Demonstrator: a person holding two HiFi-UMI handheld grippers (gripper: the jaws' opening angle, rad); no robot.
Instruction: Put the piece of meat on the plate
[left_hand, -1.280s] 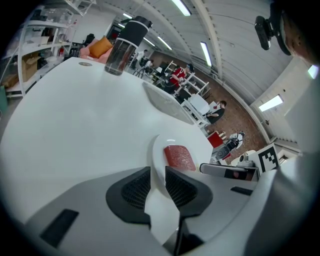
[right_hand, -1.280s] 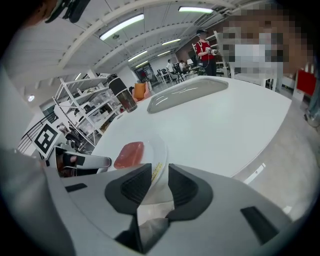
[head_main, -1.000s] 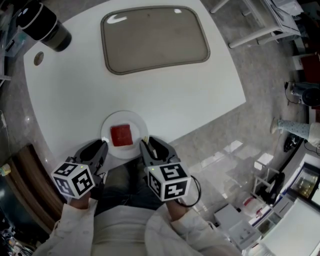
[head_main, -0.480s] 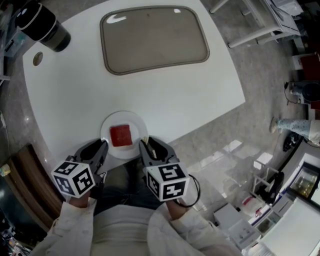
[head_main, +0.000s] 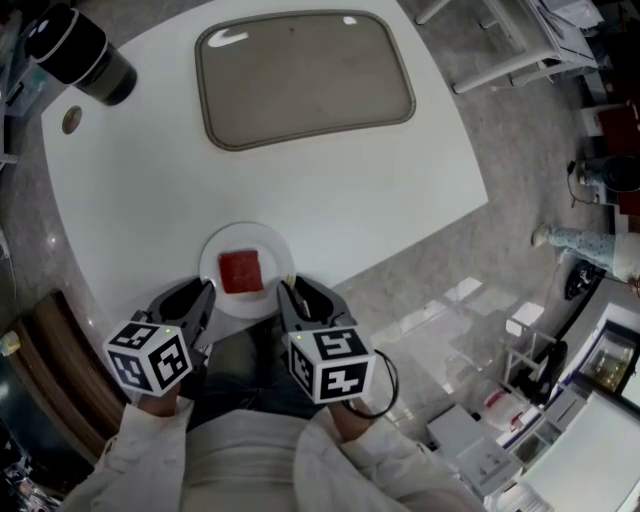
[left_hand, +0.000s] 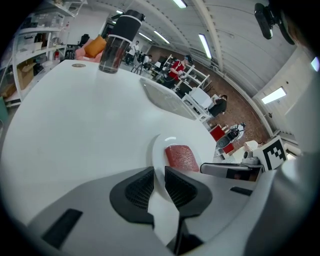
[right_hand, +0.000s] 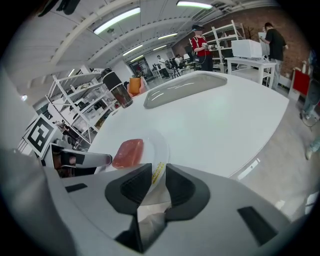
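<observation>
Evidently meat (head_main: 241, 271) sits on plate (head_main: 250, 229); my left gripper (head_main: 204, 292) & right gripper (head_main: 287, 291) clamp opp. rims, prob. keeping it level.

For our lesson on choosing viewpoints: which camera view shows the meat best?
The head view: it looks straight down on the meat, showing its whole square top on the plate. The left and right gripper views show it closer, but from a low angle that foreshortens it.
</observation>
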